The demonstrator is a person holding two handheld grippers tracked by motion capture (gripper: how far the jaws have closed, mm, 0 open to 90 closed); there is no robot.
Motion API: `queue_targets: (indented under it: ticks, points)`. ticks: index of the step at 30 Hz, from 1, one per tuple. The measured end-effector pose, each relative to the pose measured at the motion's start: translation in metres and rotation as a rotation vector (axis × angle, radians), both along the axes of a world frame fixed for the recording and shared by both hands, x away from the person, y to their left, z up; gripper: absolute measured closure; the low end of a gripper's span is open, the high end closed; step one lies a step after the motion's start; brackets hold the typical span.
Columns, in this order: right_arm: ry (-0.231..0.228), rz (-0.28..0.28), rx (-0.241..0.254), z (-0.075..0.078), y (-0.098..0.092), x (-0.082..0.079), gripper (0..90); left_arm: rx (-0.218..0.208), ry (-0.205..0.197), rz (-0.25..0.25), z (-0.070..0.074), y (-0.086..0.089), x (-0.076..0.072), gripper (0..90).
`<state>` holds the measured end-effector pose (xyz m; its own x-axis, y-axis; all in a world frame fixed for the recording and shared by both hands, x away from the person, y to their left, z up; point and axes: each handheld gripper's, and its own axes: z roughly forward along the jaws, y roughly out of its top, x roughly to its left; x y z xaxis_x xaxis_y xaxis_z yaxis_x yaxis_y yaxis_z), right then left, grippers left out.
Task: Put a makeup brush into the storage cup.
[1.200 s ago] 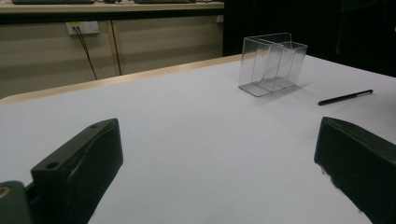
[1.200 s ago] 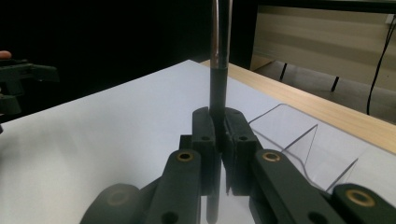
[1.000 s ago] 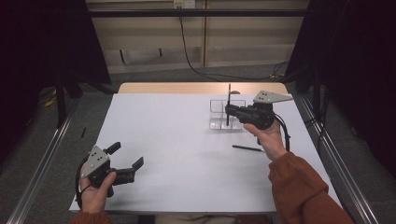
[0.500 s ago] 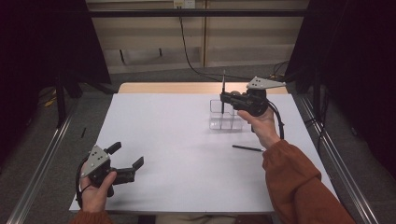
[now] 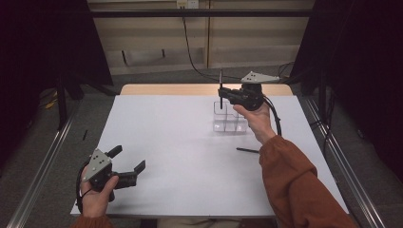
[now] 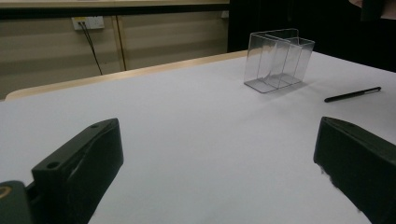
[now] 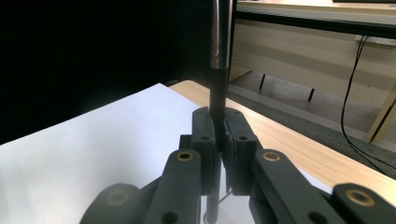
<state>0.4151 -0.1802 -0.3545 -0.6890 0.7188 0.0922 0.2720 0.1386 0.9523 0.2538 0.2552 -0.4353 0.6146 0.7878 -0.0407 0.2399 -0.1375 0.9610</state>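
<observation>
We have the right gripper point(image 5: 221, 95) clamped tight on a black pen point(image 5: 221, 88), held upright so it can drop tip-first into the clear organizer point(image 5: 230, 118) at the far right of the table point(image 5: 180, 142). The pen hangs above the organizer's far left corner, not yet inside by our read. Right forearm reaches far forward, wrist cocked, jaws pointing left. A second pen point(image 5: 247, 150) lies flat near the organizer, probably next. Left gripper point(image 5: 128, 167) rests at the near left edge, jaws wide apart, holding nothing, parked out of the way.
</observation>
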Motion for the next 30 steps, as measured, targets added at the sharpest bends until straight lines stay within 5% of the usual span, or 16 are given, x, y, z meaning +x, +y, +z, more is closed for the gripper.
queue_targets:
  ticks: [30]
  points:
    - [0.060, -0.043, -0.006, -0.040, 0.001, 0.016, 84.0, 0.024, -0.005, -0.005, 0.000, -0.001, 0.000, 1.9]
